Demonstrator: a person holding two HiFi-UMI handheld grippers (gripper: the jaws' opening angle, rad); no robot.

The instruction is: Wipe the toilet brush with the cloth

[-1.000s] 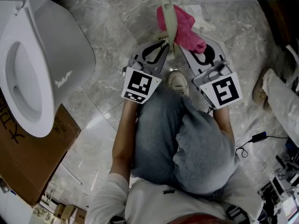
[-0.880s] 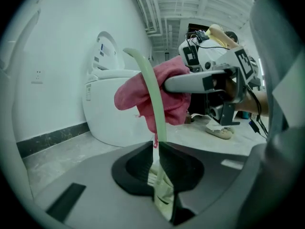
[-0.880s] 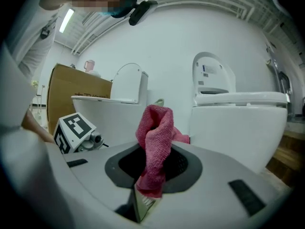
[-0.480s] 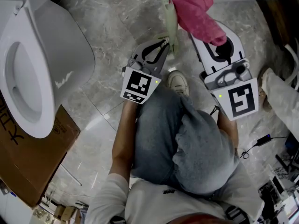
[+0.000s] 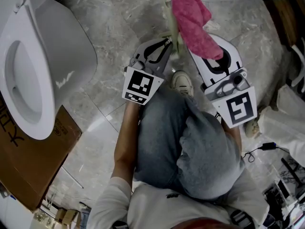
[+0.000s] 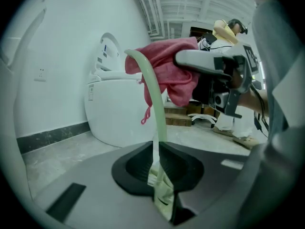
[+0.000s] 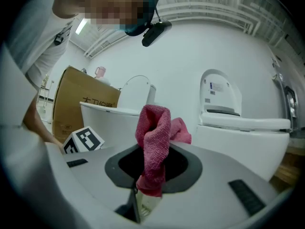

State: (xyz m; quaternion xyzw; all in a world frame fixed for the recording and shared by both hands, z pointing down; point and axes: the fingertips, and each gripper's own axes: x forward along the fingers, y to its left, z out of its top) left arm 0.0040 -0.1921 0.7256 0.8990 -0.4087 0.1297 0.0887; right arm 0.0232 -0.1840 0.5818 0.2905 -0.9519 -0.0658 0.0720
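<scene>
My left gripper (image 6: 157,151) is clamped on the toilet brush (image 6: 153,97), whose long axis runs straight out from the jaws toward the far side. My right gripper (image 7: 147,185) pinches the cloth (image 7: 152,132), which meets the brush's far end from the right and seems to touch it. I judge the wipe should run along that axis.

- We find the toilet brush (image 5: 170,18) held between the jaws of the left gripper (image 5: 167,46), reaching forward.
- The cloth (image 5: 193,20), clamped in the right gripper (image 7: 148,185), lies just right of the brush.
- We note a toilet (image 5: 33,66) far left, with a cardboard box (image 5: 38,175) beside it.
</scene>
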